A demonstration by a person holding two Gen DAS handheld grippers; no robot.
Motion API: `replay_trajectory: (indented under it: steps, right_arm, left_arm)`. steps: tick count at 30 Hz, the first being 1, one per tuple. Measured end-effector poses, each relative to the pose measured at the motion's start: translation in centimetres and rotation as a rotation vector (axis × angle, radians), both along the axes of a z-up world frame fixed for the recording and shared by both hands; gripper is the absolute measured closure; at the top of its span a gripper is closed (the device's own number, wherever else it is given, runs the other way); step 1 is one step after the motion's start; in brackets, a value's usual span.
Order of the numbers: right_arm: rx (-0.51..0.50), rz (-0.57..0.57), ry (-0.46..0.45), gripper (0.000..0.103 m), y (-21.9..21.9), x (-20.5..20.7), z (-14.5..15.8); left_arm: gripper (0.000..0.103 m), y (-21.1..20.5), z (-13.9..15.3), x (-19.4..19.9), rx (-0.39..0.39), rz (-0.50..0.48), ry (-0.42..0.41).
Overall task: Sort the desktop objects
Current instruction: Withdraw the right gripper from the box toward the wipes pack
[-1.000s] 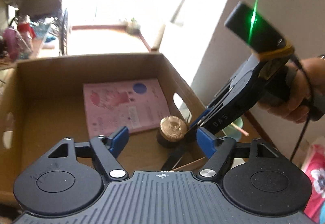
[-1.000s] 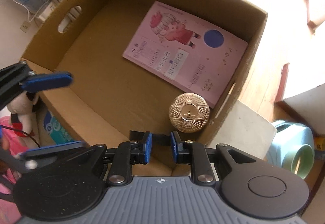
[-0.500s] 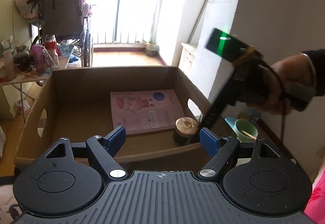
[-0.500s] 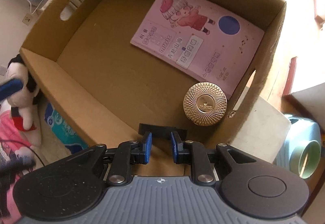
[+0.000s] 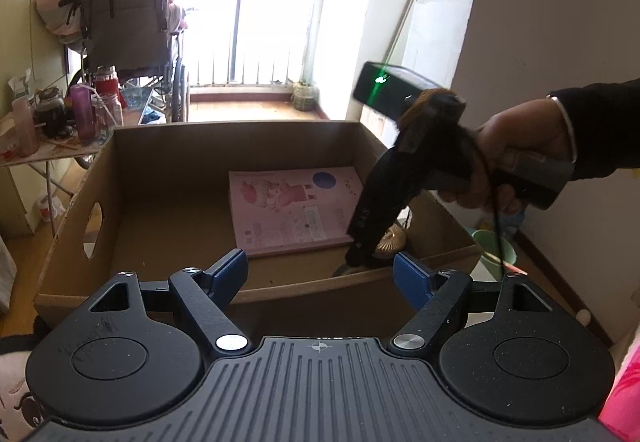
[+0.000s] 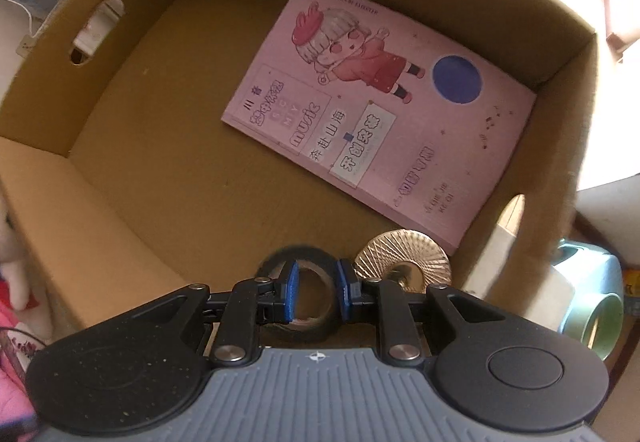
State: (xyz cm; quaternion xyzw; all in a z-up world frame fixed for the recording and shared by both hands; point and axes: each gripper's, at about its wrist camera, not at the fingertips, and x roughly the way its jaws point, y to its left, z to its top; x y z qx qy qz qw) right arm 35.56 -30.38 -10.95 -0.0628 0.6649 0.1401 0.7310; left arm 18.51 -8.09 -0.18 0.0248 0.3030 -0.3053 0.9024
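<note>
An open cardboard box [image 5: 240,129] [image 6: 100,226] holds a pink book [image 5: 296,209] [image 6: 372,113] and a round gold lid [image 5: 390,238] [image 6: 404,254] in its near right corner. A person's hand [image 5: 516,145] holds my right gripper [image 5: 354,260] [image 6: 318,290], which points straight down into that corner. Its jaws stand narrow on a black tape roll [image 6: 269,278]. The roll is blurred, shows its ring face and sits just left of the gold lid, low over the box floor. My left gripper [image 5: 320,266] hovers open at the box's near wall with nothing between its fingers.
A wheelchair [image 5: 124,29] piled with clothes and a side table with bottles [image 5: 76,109] stand beyond the box on the left. A green cup [image 5: 490,246] [image 6: 596,314] sits on the floor right of the box. A white wall rises on the right.
The right gripper has sunk deeper into the box beside the gold lid. The tape roll, edge-on before, now shows its ring face. The left gripper has drawn back and tilted up.
</note>
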Motion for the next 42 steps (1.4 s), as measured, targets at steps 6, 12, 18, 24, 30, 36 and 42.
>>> replay_trajectory:
  steps: [6,12,18,24,30,36,42]
  right_arm:
    - [0.051,0.032,-0.019,0.08,1.4,0.7,-0.3]
    - [0.139,0.041,0.075,0.08,1.8,1.1,-1.7]
    - [0.119,0.07,0.103,0.081,1.5,0.4,-2.0]
    - [0.062,0.066,0.078,0.08,0.4,-0.3,-1.6]
    - [0.103,0.035,0.061,0.08,0.0,-0.9,-1.0]
    - [0.163,0.049,0.119,0.077,0.7,-1.3,-1.5]
    - [0.094,-0.006,0.122,0.078,-1.1,-1.7,-2.0]
  left_arm:
    - [0.022,-0.2,-0.1,-0.9,0.026,-0.016,-0.02]
    - [0.019,0.2,0.2,-2.0,0.03,-0.033,-0.029]
    - [0.009,2.0,0.7,-3.1,0.154,-0.027,-0.068]
    - [0.006,5.2,1.0,-4.9,0.234,0.021,-0.021]
    - [0.006,6.8,-0.2,-6.9,0.207,0.115,0.115]
    - [0.004,7.7,-0.3,-9.1,0.072,0.194,0.181]
    - [0.004,7.3,-1.0,-10.7,0.043,0.235,0.238]
